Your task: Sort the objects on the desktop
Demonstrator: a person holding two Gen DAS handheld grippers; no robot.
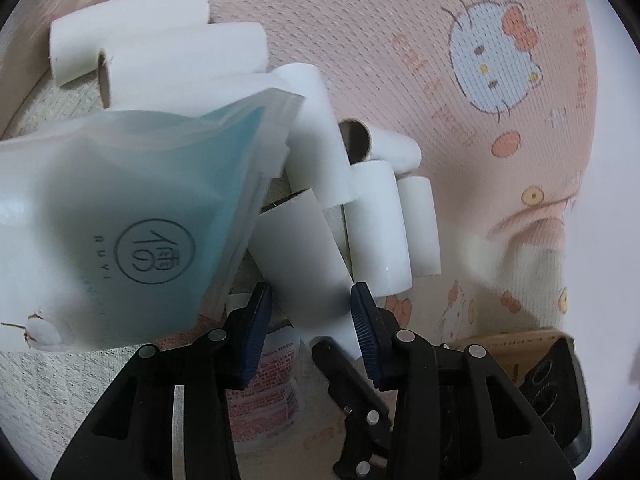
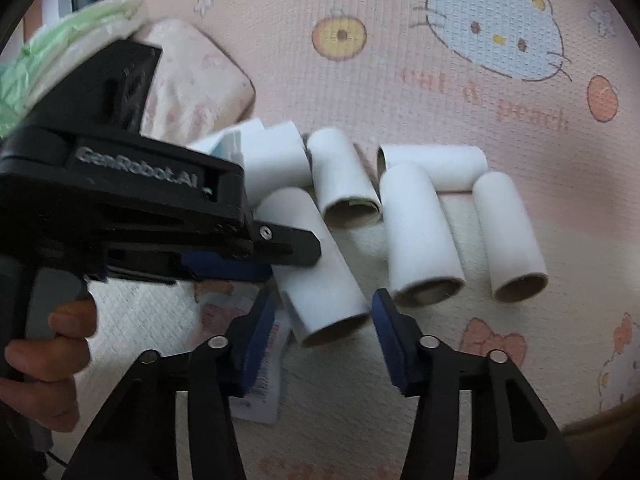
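L claw (image 1: 311, 292) clamped on tube (image 1: 300, 256), pads on both walls. R claw (image 2: 322, 300) straddles the same tube's open near end. Its pads sit right at the walls, can't tell if they press. Tube lies slanted, partly over packet (image 2: 260, 392), among other tubes (image 2: 424, 240) on mat (image 2: 400, 20). Pouch (image 1: 140, 208) overlaps the pile just beside it.

Risks, IMO:
- 2 claws on 1 cardboard tube: extra squeeze or opposing pull could crush/twist it.
- Lift w/o one claw releasing = tug-of-war, possible slip.
- Dragging it out may roll other tubes or shift pouch.
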